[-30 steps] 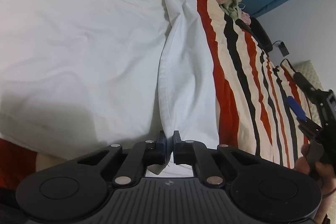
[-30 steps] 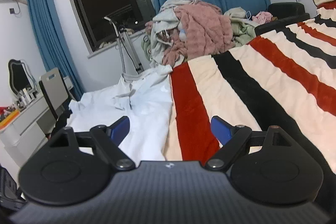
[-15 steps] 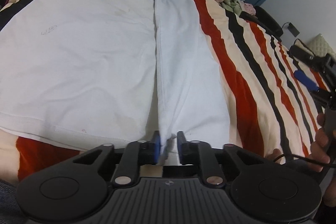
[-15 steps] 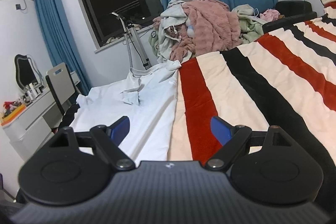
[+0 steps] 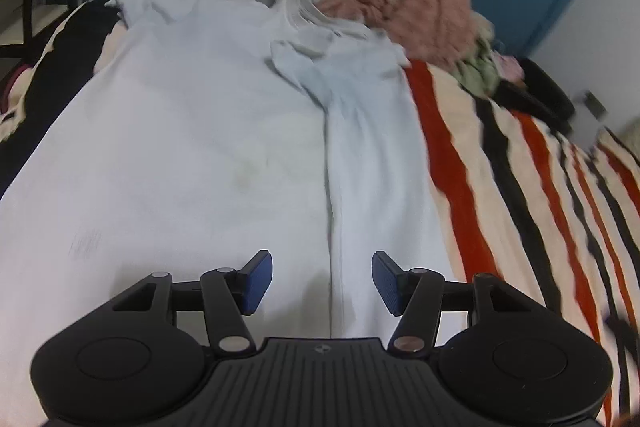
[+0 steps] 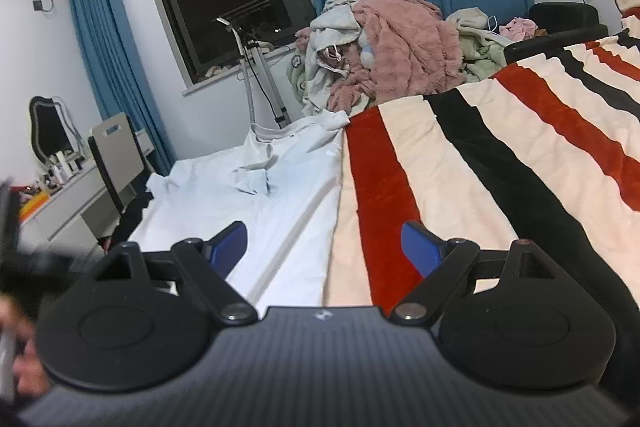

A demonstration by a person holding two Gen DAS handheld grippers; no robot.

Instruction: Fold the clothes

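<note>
One white cotton T-shirt (image 5: 192, 155) lies spread flat on the bed's red, black and cream striped blanket (image 5: 500, 187), its right side strip (image 5: 372, 167) turned in over the body along a straight lengthwise crease, sleeve included. So one side fold looks done; the left side and the crosswise folds appear to remain. Both tongs, left (image 5: 322, 283) and right (image 6: 324, 245), are released and grasp nothing. One heap of unfolded clothes (image 6: 384, 39) waits beyond the collar.
</note>
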